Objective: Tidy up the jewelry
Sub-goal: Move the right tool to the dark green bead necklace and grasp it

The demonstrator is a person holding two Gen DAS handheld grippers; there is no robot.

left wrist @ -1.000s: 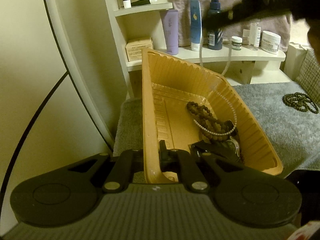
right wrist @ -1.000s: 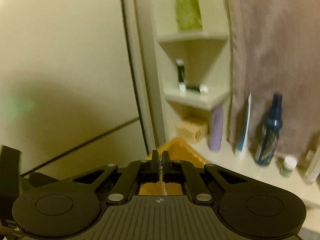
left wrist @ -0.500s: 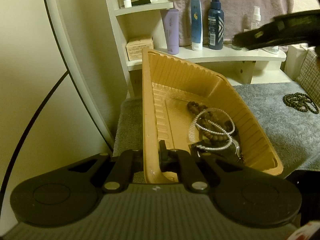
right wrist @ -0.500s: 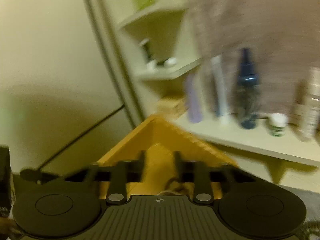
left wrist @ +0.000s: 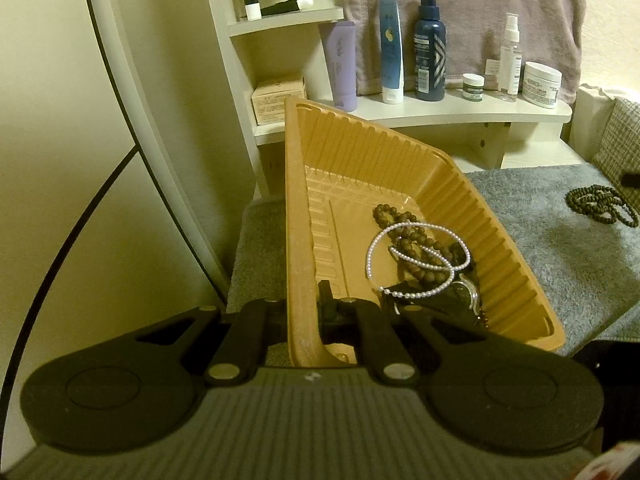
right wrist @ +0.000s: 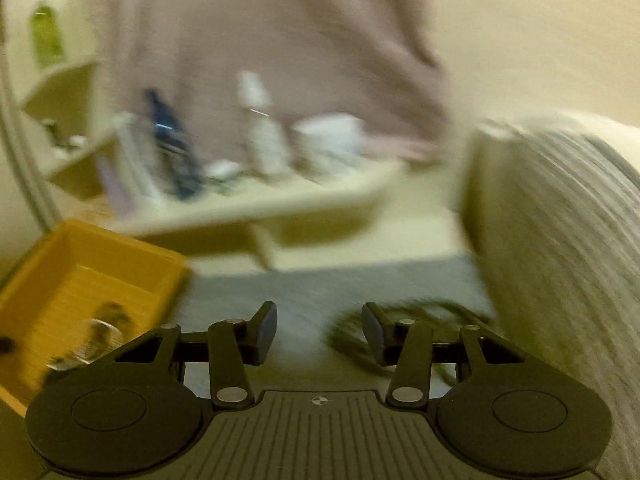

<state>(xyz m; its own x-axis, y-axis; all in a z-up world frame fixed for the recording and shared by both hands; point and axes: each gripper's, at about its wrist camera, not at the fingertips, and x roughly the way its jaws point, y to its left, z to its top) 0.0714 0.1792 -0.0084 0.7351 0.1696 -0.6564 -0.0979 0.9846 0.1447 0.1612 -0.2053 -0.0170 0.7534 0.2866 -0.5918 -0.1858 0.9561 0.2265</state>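
Observation:
My left gripper (left wrist: pixel 306 308) is shut on the near left wall of an orange plastic tray (left wrist: pixel 296 216) and holds it tilted. In the tray lie a white pearl necklace (left wrist: pixel 416 260), a brown bead strand (left wrist: pixel 416 240) and a dark watch (left wrist: pixel 456 300). A dark bead bracelet (left wrist: pixel 600 204) lies on the grey mat (left wrist: pixel 560 248) at the right. My right gripper (right wrist: pixel 319 330) is open and empty, over the mat; the dark bracelet (right wrist: pixel 424 320) shows blurred just behind its right finger. The tray (right wrist: pixel 132 256) is at its left.
A cream shelf (left wrist: pixel 440 110) behind the tray carries a purple tube (left wrist: pixel 343 66), a blue tube (left wrist: pixel 390 50), a dark spray bottle (left wrist: pixel 430 46) and white jars (left wrist: pixel 542 84). A curved mirror edge (left wrist: pixel 132 92) stands left. A woven cushion (right wrist: pixel 560 248) is right.
My right gripper has let the pearl necklace drop into the tray, opened, and swung right toward the dark bracelet. The left gripper and tray have stayed still.

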